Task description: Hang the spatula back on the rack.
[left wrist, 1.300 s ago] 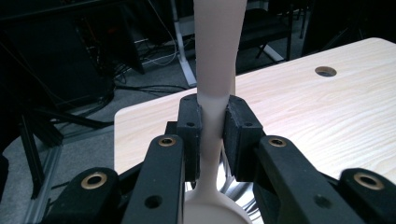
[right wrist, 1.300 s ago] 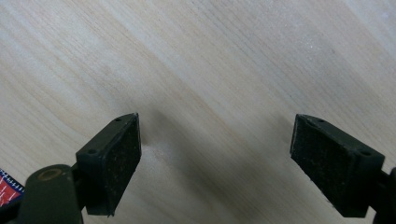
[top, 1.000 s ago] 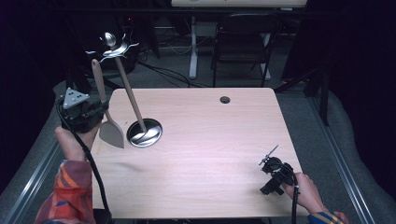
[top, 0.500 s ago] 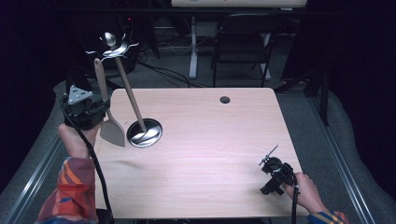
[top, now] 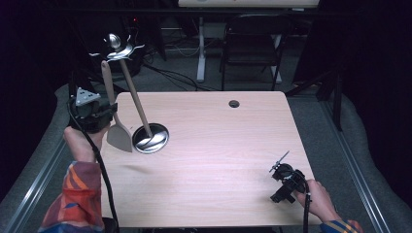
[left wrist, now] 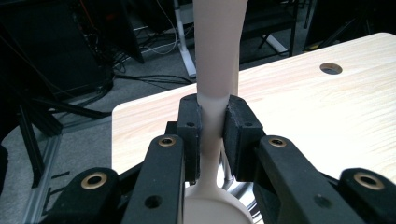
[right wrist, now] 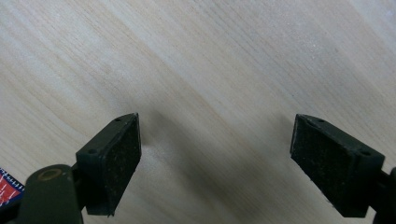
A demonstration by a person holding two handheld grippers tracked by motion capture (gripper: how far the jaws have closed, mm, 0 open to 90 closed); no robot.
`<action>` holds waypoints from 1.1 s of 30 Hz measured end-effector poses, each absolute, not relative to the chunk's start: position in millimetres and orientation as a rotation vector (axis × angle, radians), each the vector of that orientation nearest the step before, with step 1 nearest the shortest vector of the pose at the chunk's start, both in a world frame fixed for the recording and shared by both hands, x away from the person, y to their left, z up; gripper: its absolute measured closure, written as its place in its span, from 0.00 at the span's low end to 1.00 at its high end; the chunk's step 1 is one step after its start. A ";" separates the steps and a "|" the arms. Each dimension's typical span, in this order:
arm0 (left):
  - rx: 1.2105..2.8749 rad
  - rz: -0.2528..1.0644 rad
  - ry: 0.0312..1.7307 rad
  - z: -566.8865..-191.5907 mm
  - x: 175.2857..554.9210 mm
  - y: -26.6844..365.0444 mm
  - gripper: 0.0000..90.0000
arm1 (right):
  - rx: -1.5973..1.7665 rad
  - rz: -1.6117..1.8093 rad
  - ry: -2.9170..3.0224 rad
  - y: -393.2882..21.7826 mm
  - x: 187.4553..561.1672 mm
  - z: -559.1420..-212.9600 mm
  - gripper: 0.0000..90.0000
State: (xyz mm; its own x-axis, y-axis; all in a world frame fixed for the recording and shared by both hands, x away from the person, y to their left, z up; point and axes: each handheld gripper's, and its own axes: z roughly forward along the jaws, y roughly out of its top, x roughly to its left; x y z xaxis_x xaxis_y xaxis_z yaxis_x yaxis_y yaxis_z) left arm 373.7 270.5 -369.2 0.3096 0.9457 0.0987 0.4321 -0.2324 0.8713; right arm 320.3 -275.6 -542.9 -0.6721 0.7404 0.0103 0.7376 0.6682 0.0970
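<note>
While no writing is legible, left gripper (left wrist: 212, 135) pinches the spatula (top: 116, 121); right gripper (right wrist: 217, 158) is spread.

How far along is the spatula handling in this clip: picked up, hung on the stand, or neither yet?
Done: the left gripper is shut on the spatula at its neck, handle up, blade low beside the stand's round base.
In hand: the spatula is held upright next to the stand's pole.
Left: none of the hooks at the stand's top carries it yet, if hanging is the aim. The right gripper is open over the table.
</note>
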 end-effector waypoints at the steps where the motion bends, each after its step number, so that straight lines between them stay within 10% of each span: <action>1: 1.811 0.847 1.233 -369.2 373.7 270.5 0.87 | 1.276 0.176 2.824 -275.3 319.1 -544.8 0.18; 33: 1.829 0.766 1.164 -371.3 378.9 270.8 0.84 | 1.293 0.203 2.831 -274.1 318.6 -547.0 0.18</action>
